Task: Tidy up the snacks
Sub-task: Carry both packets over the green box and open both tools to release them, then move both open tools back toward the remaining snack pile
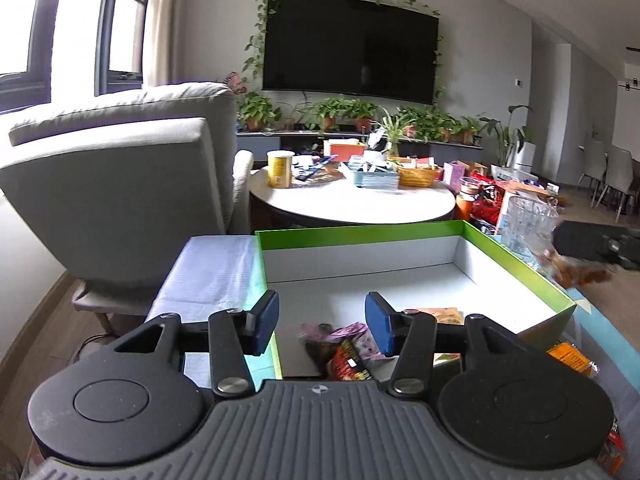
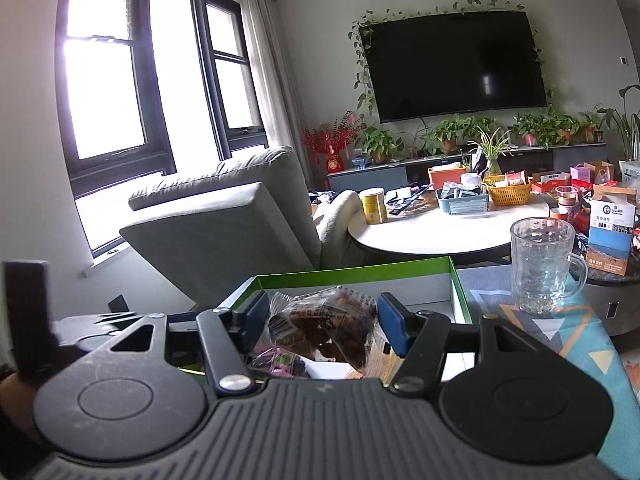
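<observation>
A green box (image 1: 360, 234) with a white inside stands in front of me. My left gripper (image 1: 322, 322) is open over its near end. Its blue pads (image 1: 266, 320) stand apart with nothing between them. Under them, on the box floor, lie a pink packet (image 1: 344, 332) and a red-and-black packet (image 1: 348, 362). An orange-printed packet (image 1: 438, 314) lies just beyond. My right gripper (image 2: 325, 316) is shut on a clear packet of brown snack (image 2: 324, 328), held over the box's near edge (image 2: 352, 270). In the left wrist view that packet (image 1: 576, 272) hangs at the far right.
A glass mug (image 2: 540, 264) stands on the patterned cloth right of the box. An orange packet (image 1: 568, 356) lies outside the box's right wall. Beyond are a round white table (image 1: 352, 204) crowded with things, a grey armchair (image 1: 120, 168) at the left, and a coffee carton (image 2: 612, 232).
</observation>
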`<action>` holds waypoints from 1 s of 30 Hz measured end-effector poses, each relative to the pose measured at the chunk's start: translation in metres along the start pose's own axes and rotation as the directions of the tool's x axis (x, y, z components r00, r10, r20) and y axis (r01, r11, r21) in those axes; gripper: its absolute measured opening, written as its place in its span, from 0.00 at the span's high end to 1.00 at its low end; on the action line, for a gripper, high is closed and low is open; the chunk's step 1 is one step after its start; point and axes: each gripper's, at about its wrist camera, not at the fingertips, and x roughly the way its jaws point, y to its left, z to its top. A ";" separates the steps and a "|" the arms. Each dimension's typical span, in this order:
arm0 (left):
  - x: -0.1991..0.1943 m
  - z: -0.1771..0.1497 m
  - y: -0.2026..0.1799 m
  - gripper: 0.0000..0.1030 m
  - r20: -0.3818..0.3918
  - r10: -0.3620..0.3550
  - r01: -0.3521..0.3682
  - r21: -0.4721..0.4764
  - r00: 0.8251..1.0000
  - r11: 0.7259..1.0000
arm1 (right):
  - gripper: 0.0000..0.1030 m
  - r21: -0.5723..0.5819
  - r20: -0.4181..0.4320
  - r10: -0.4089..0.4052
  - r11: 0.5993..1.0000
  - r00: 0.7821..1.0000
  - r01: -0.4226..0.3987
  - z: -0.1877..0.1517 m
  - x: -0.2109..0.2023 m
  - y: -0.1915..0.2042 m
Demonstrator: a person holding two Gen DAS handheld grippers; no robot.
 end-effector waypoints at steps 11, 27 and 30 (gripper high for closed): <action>-0.035 -0.023 0.018 0.48 -0.092 0.039 -0.039 -0.003 0.995 0.999 | 0.58 -0.015 0.002 -0.036 0.999 0.999 0.036 0.010 0.035 -0.006; -0.051 -0.054 -0.005 0.47 -0.230 -0.093 0.114 0.079 0.969 0.990 | 0.58 0.011 -0.064 -0.147 0.989 0.987 0.148 0.000 0.060 -0.014; -0.052 -0.058 -0.013 0.47 -0.243 -0.109 0.136 0.099 0.964 0.986 | 0.58 0.030 -0.041 -0.146 0.989 0.988 0.147 0.000 0.052 -0.015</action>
